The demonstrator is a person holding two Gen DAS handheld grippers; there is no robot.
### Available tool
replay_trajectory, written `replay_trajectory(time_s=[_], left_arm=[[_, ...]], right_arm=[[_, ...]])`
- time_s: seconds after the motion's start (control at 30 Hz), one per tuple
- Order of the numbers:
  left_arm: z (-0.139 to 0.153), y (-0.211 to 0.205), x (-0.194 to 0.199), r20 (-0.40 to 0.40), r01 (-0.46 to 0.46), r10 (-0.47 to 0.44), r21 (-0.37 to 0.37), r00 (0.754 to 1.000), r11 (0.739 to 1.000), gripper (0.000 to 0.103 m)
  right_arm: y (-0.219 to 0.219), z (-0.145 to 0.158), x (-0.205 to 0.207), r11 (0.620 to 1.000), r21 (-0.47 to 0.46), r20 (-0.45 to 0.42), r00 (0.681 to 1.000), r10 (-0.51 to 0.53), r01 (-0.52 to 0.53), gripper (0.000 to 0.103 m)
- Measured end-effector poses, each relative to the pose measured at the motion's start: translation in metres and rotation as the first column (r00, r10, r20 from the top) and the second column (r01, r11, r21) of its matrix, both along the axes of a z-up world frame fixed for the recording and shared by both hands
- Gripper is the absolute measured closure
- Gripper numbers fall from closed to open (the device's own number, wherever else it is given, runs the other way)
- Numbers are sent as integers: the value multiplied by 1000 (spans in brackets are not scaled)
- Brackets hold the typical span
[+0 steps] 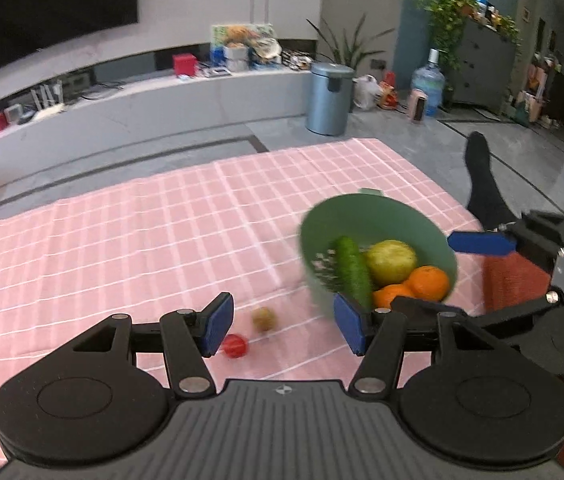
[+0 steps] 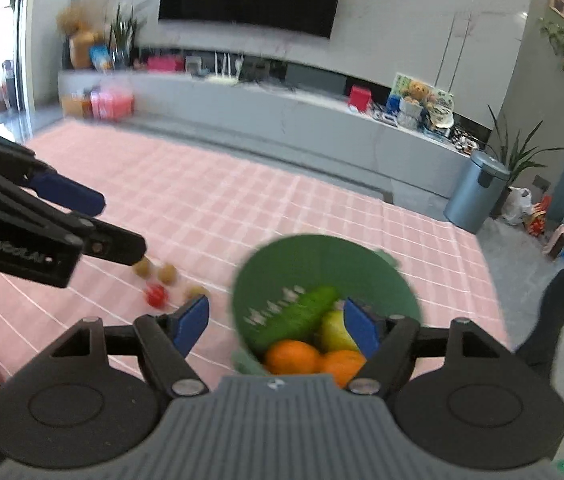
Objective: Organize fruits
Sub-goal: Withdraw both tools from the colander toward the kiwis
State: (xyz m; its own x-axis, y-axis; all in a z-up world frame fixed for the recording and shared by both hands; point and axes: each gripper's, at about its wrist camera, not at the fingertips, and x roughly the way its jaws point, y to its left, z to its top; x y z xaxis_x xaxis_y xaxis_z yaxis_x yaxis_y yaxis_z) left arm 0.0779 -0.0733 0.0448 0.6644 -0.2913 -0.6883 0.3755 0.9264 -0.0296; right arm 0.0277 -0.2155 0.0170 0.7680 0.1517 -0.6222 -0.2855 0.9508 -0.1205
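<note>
Mostly done, I'd say: green plastic bowl [image 1: 378, 248] on the pink checked cloth [image 1: 141, 240] already holds a dark green cucumber [image 1: 352, 268], a yellow-green round fruit [image 1: 392, 260] and two oranges [image 1: 428, 282]. Left out on the cloth, just beside the bowl: a small red fruit [image 2: 156, 294] and three small brown ones [image 2: 167, 273]. Left gripper [image 1: 284, 330] and right gripper [image 2: 277, 320] both have jaws apart, nothing between them. Remaining: bowl the loose pieces.
</note>
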Motion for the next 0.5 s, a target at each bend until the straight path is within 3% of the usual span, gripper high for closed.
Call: replay_trajectory(time_s=[0.23,0.5], left_arm=[[-7,33,-14,32,-36,36,4,999,999,35],[-29,60,-20,35,-68,69,-26,997,997,35]], right_arm=[[49,-14,-14,998,61,61,998,-13,9,32],[76,-32,-19,991,124,35,997,-61,57,32]])
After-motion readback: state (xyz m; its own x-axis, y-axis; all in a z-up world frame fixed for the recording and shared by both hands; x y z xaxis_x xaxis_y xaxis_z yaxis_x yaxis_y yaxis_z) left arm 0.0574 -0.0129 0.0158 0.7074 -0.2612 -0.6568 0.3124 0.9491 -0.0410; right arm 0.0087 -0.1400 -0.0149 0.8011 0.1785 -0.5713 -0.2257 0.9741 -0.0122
